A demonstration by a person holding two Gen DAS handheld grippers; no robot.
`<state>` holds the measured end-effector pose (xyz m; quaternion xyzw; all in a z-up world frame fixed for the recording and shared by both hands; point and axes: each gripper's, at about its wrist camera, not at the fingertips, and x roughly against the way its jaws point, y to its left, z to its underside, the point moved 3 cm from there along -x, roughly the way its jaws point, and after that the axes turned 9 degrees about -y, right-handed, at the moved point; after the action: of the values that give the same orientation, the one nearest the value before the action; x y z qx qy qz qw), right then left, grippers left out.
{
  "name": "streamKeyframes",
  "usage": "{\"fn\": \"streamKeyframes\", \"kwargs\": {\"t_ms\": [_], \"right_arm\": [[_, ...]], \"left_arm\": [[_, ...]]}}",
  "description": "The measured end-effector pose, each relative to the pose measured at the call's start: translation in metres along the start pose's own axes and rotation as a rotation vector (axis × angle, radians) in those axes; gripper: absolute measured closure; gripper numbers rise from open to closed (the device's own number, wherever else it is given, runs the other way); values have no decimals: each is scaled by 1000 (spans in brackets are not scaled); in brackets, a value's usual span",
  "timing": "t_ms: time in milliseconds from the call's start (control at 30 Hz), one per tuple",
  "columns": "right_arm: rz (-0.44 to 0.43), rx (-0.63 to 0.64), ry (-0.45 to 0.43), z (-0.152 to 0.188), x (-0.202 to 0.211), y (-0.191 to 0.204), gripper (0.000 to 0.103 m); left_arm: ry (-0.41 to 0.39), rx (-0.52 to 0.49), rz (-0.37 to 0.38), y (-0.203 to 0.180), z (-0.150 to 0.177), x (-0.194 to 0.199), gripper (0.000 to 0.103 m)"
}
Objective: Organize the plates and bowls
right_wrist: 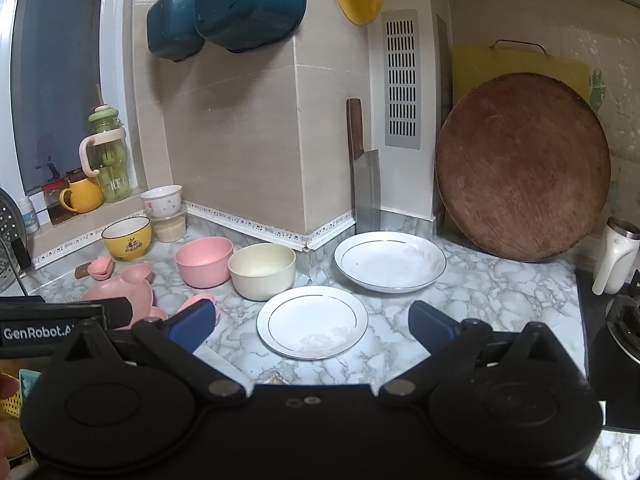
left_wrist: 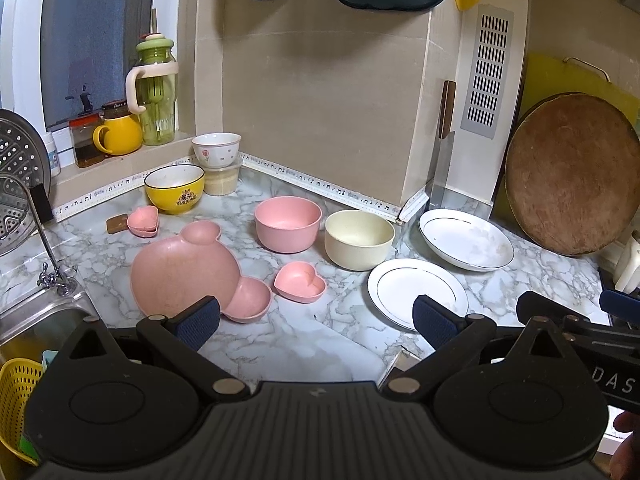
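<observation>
Both grippers (left_wrist: pixel 316 322) (right_wrist: pixel 310 324) gape empty; only the right view shows what may be a stove (right_wrist: pixel 624 320).

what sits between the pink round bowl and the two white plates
A cream bowl, right beside the pink round bowl and left of both white plates. Both wrist views show it.

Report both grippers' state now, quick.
Left gripper: open, holding nothing, above the marble counter.
Right gripper: open, holding nothing, small white plate lying on the counter below its spread fingers.
</observation>
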<state>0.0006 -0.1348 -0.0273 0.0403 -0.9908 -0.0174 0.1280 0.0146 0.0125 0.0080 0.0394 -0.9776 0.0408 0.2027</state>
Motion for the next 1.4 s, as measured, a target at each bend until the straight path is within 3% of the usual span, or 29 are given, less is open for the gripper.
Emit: {"fn": "streamKeyframes", "kwargs": {"t_ms": [300,533,767,900,1167,1400], "right_arm": [[6,7,8,0,-2,-3,0],[-14,17,40,2,-26,-19,0],[-82,33,113,7,-79,-47,0],[-98,25,186,16,-120,-68,1],[-164,-5,305,31,-187,-103,11],[-77,-52,319,19,-230,-152,17]], "left_arm": [[18,14,20,-2,-1,-6,0],[40,14,1,-16,-1,-30,0],[85,27,-42,-31,-3,-76,0],[135,56,-31,-41,-1,-112,0],[235,109,-41,-54,11,-176,1],[276,131,-46,-67,9,-206,1]]}}
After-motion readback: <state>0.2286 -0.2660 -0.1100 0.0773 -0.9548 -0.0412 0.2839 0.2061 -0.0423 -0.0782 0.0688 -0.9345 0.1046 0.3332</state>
